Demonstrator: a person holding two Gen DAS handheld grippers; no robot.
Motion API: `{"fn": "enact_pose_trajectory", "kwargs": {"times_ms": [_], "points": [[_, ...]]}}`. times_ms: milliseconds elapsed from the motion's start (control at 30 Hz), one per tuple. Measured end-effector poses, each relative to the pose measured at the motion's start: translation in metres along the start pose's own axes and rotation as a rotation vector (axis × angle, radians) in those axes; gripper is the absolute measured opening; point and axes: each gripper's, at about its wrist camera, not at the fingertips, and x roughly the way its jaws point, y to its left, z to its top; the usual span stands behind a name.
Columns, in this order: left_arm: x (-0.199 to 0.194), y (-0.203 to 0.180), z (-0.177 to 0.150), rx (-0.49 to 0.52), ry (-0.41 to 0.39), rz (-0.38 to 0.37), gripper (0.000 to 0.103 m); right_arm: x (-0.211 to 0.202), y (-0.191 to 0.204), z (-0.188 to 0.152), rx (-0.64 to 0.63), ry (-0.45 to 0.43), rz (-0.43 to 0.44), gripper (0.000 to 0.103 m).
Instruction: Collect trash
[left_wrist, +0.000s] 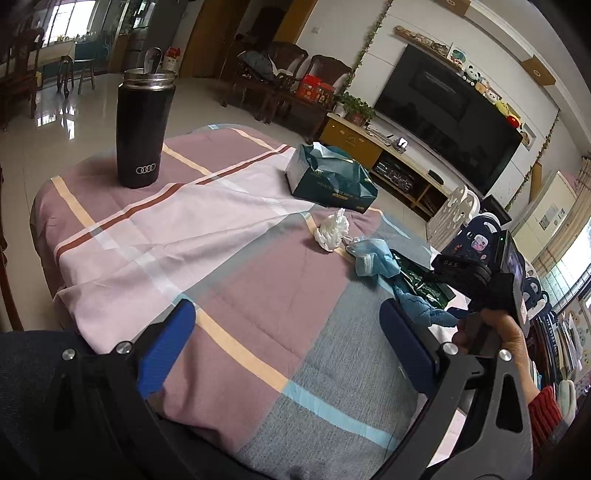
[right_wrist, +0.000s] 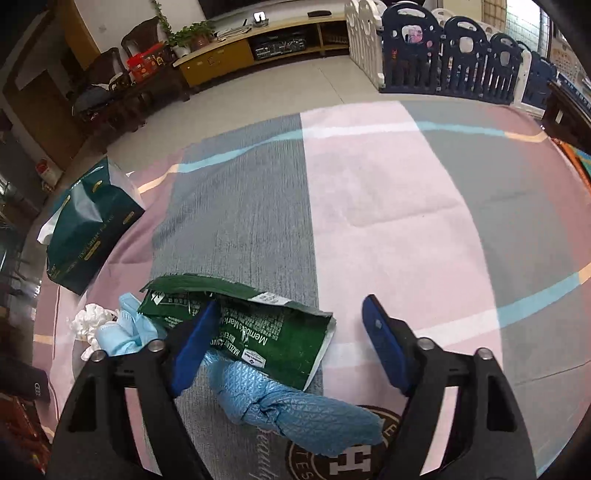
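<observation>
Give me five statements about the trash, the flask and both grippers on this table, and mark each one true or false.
1. The black flask stands upright with its lid off. True.
2. The right gripper is shut on the green wrapper. False: its jaws stand wide open, with the wrapper and the blue cloth between them.
3. The crumpled white tissue lies beside the blue face mask. True.
4. The left gripper holds the tissue. False: it is open and empty, above bare tablecloth.
5. The teal tissue pack lies on the floor. False: it lies on the table.
</observation>
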Motion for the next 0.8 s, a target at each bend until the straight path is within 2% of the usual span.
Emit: {"fn": "enact_pose_trajectory", "kwargs": {"times_ms": [33, 67, 100, 200, 300, 400, 500, 567, 700, 767, 800], "points": [[0.000, 0.001, 0.000, -0.005, -0.001, 0.001, 0.099, 0.004, 0.002, -0.005, -0.015, 0.026, 0.025, 0.053], [0.000, 0.001, 0.000, -0.010, -0.001, 0.001, 0.099, 0.008, 0.004, -0.010, -0.031, 0.056, 0.046, 0.042], [-0.001, 0.002, 0.000, -0.014, -0.002, 0.001, 0.099, 0.005, 0.006, -0.016, -0.064, 0.043, 0.048, 0.032], [-0.002, 0.003, -0.001, -0.019, -0.009, -0.003, 0.099, 0.000, 0.007, -0.037, -0.068, 0.101, 0.157, 0.018], [-0.004, 0.007, 0.000, -0.043, -0.011, -0.004, 0.099, -0.012, 0.001, -0.065, -0.027, 0.178, 0.276, 0.009], [-0.005, 0.012, 0.001, -0.077, -0.015, -0.006, 0.099, -0.030, -0.009, -0.097, 0.015, 0.245, 0.405, 0.007], [-0.003, 0.008, 0.000, -0.054, -0.004, 0.005, 0.099, -0.066, -0.030, -0.118, 0.052, 0.177, 0.463, 0.007], [0.001, -0.002, -0.002, 0.007, 0.016, 0.023, 0.099, -0.088, -0.046, -0.129, 0.073, 0.146, 0.437, 0.007], [0.010, -0.037, -0.015, 0.223, 0.051, 0.063, 0.099, -0.116, -0.074, -0.149, 0.045, 0.104, 0.293, 0.007], [0.014, -0.052, -0.022, 0.301, 0.072, 0.041, 0.099, -0.126, -0.084, -0.153, 0.034, 0.083, 0.240, 0.007], [0.019, -0.060, -0.027, 0.337, 0.103, 0.007, 0.099, -0.130, -0.089, -0.154, 0.035, 0.070, 0.220, 0.008]]}}
